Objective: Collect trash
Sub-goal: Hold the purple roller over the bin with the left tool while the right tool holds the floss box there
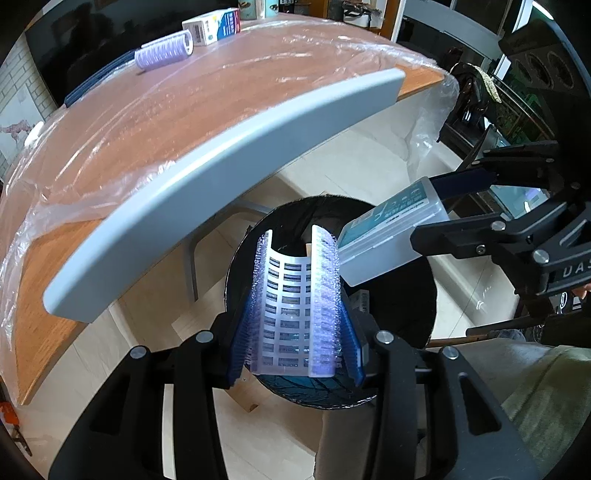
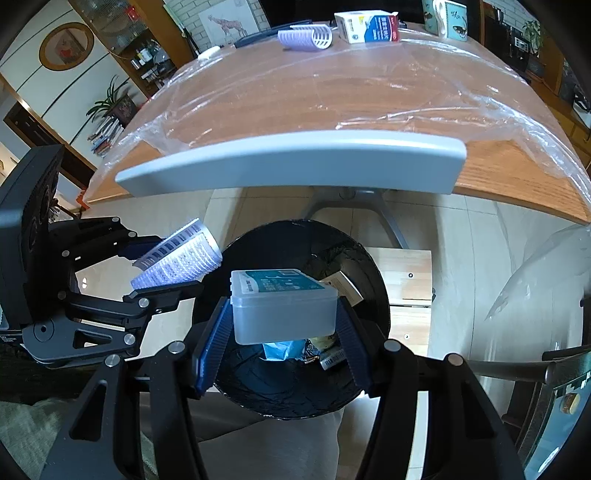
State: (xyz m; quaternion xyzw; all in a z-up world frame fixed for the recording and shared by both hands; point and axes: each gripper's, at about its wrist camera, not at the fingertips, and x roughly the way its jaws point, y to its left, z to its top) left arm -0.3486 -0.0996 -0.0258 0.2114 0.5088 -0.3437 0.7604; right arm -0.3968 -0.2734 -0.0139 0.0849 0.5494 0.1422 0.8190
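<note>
Left gripper (image 1: 295,314) clamping hair roller (image 1: 295,299), right gripper (image 2: 284,317) gripping plastic box (image 2: 284,310); both hovering over bin (image 2: 373,273): release inside rim.

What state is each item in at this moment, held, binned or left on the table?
Hair roller: clamped in left hand-held gripper, over the bin.
Plastic box: clamped in right hand-held gripper, over the bin.
Trash bin: open, already holding trash.
Second hair roller: lying on the table.
Carton: lying on the table.
</note>
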